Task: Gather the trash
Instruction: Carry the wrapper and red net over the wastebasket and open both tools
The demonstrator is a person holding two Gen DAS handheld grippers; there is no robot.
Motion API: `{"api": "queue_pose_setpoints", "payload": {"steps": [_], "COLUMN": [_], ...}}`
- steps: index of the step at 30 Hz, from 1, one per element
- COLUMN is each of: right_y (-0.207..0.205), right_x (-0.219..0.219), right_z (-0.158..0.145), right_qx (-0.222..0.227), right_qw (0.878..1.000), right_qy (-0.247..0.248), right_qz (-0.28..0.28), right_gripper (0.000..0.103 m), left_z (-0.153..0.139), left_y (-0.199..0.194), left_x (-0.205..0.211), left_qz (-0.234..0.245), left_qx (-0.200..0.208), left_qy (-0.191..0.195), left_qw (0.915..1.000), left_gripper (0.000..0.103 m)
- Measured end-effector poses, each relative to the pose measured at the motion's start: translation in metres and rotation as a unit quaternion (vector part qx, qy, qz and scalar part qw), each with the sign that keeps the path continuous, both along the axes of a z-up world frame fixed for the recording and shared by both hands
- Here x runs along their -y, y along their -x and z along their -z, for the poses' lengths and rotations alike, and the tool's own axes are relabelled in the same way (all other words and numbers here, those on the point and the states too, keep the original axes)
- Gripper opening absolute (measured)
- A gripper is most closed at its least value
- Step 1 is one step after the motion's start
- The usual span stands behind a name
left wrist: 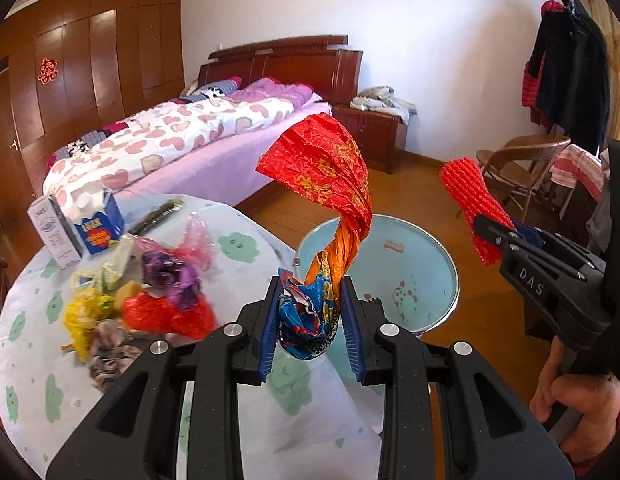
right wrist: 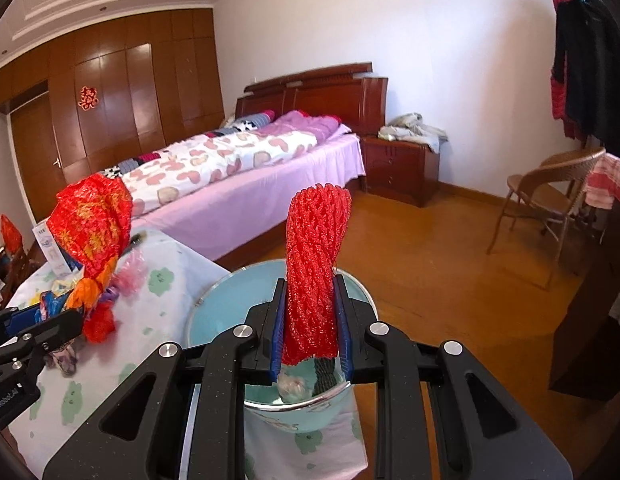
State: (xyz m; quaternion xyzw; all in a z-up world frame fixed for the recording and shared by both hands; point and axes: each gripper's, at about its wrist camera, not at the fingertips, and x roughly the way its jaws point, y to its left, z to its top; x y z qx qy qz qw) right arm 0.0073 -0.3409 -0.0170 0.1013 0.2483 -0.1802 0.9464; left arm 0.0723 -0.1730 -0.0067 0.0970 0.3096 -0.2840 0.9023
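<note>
My left jaws (left wrist: pixel 312 312) clamp a crumpled red-and-blue wrapper (left wrist: pixel 322 184) and my right jaws (right wrist: pixel 311 330) pinch a red foam net (right wrist: pixel 315 264), both carried toward the teal bin (left wrist: pixel 426 256) at two o'clock of the tabletop (left wrist: pixel 238 232), ready, I judge, for dropping in.

1. The heap of trash (left wrist: pixel 150 304) on the table (left wrist: pixel 34 360) was smeared by motion in the left wrist view; single pieces could not be told apart.
2. The basin (right wrist: pixel 214 312) had its middle covered by the right gripper (right wrist: pixel 310 336) and the red foam net (right wrist: pixel 316 264); a pale lump (right wrist: pixel 292 386) at its bottom was too blurred to identify.
3. The lower end of the twisted wrapper (left wrist: pixel 322 208) was crumpled between the left gripper's (left wrist: pixel 312 320) pads, its print unreadable.
4. The hand (left wrist: pixel 574 396) was cut off by the right edge of the picture.
5. Lettering on the blue carton (left wrist: pixel 100 226) and the white box (left wrist: pixel 54 232) was too small to read.
</note>
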Motion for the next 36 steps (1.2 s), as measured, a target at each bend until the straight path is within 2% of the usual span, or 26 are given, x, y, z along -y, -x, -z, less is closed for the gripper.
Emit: {"api": "queue_pose_setpoints", "payload": {"steps": [12,21,26,30,34,36], "right_y": [-0.016,-0.031,-0.035,-0.035,-0.032,-0.028], "right_x": [0.025,0.035,0.036,0.036,0.037,0.037], "right_z": [0.028,0.050,0.056,0.058,0.054,0.050], "right_qx": [-0.031,-0.060,-0.066,-0.066,-0.056,-0.047], "right_qw": [0.999,0.996,0.995,0.994,0.995,0.995], "right_qy": [-0.026,-0.069,-0.078,-0.084,-0.084,-0.083], "right_qz": [0.008,-0.009,-0.017,-0.023,-0.019,-0.012], "right_gripper": [0.023,0.024,0.025,0.028,0.041,0.042], "left_z": [0.031,0.054,0.061,0.064,0.065,0.063], "left_y": [-0.022,-0.037,-0.041,-0.042,-0.045,-0.044], "left_x": [0.044,0.061,0.069,0.070,0.070,0.067], "left_qz": [0.014,0.011,0.011,0.009,0.002,-0.002], "left_qx": [-0.040,-0.081,-0.090,-0.090,-0.093,-0.090], "left_qy": [-0.025,-0.043,-0.050,-0.058,-0.058,-0.058], "left_qw": [0.9988,0.9958,0.9946,0.9942,0.9939,0.9942], "left_gripper": [0.029,0.029,0.029,0.036,0.045,0.051]}}
